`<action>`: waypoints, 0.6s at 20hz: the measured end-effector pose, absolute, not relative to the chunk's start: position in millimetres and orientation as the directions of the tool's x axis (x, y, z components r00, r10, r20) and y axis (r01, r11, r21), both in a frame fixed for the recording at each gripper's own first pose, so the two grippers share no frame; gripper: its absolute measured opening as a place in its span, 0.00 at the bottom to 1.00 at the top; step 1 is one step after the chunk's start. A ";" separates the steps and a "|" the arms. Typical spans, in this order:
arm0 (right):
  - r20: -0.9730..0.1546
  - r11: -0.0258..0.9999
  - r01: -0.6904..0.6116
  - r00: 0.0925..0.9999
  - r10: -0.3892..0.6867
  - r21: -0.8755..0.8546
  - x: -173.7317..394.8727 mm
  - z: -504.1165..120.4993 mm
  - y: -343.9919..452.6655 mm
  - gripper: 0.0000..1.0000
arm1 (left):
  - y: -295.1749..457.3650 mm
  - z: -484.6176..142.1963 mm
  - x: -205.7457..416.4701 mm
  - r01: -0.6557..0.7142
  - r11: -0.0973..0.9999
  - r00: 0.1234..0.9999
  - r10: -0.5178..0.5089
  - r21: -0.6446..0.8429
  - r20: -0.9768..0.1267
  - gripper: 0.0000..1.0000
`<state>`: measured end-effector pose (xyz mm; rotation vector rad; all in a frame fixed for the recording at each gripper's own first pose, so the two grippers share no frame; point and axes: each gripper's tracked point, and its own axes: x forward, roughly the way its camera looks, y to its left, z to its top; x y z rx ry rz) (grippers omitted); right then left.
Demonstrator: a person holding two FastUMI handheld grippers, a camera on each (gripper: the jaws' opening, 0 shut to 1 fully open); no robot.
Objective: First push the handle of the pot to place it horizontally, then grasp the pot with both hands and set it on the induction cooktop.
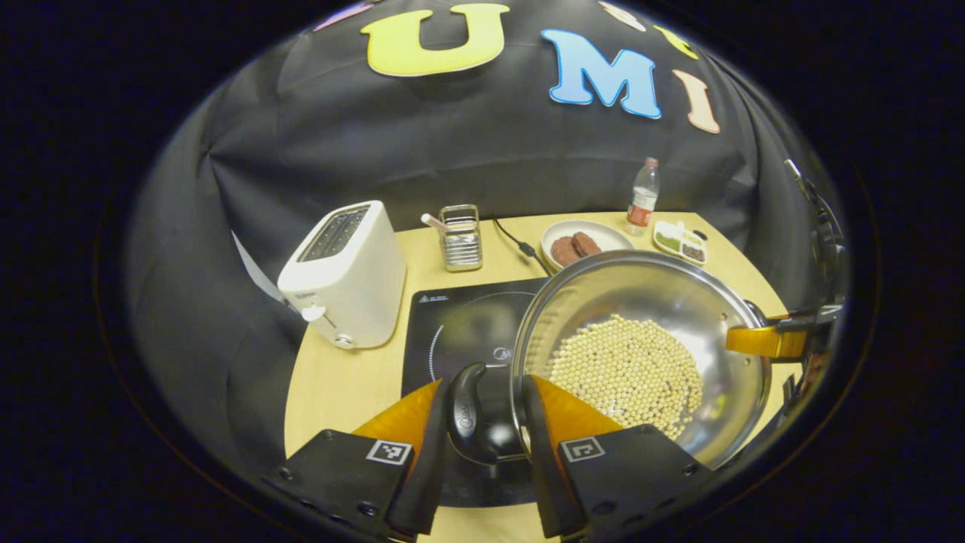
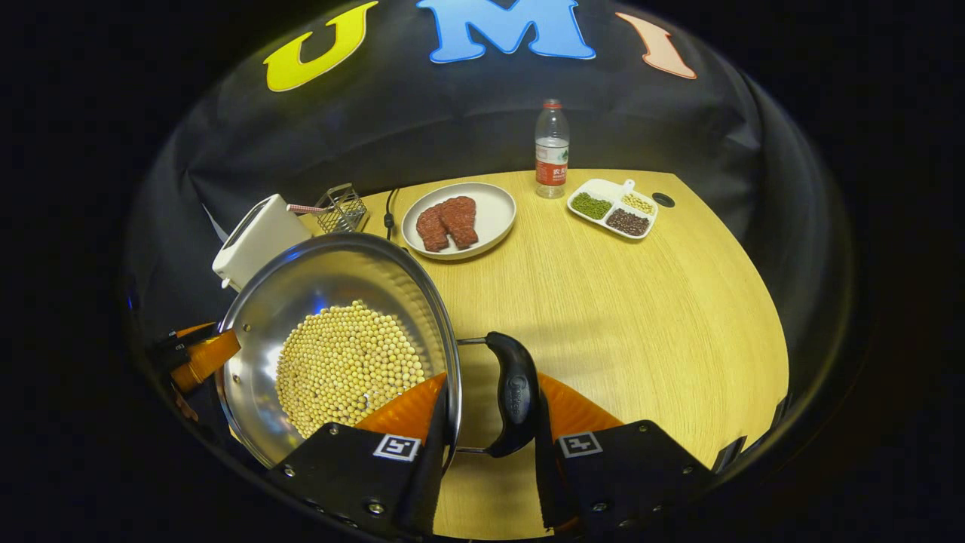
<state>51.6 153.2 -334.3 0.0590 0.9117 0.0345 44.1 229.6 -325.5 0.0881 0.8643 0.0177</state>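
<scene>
Pot (image 1: 641, 347), a shiny steel one holding a bed of pale yellow beans (image 1: 626, 373), is gripped at both of its black side handles and sits over the right edge of the black induction cooktop (image 1: 460, 332), which lies on the wooden table (image 1: 332, 385). Whether its base rests on the glass or hangs just above it cannot be told.

In the left gripper view, the left hand-held gripper (image 1: 486, 422) has its two fingers set on either side of the near black handle (image 1: 471, 411), one finger outside the handle and the other against the pot's rim; both seem to press, so it is clamped on that handle. At the far rim the other gripper's orange finger reaches in from the right.

In the right gripper view, the right hand-held gripper (image 2: 490, 422) straddles the opposite handle (image 2: 513, 392): one finger lies inside the pot wall, the other outside the black grip, clenched on it.

Around the cooktop stand a white toaster (image 1: 343, 275) to its left and a small wire rack (image 1: 461, 237) behind it. Farther back are a white plate (image 2: 494, 215) with two reddish meat slices (image 2: 448, 222), a water bottle (image 2: 552, 151) and a divided white dish (image 2: 614, 207) of green, pale and dark grains.
</scene>
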 end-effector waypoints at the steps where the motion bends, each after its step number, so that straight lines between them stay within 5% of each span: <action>1: -0.789 0.998 -0.007 0.611 0.057 0.067 54.6 -335.5 158.4 0.52 | 235.8 -326.1 47.5 0.016 0.996 0.649 0.056 0.087 -0.758 0.57; 12: -0.798 0.998 -0.016 0.600 0.064 0.069 93.5 -343.8 219.6 0.52 | 303.8 -337.2 80.8 -0.039 0.995 0.641 0.099 0.096 -0.761 0.55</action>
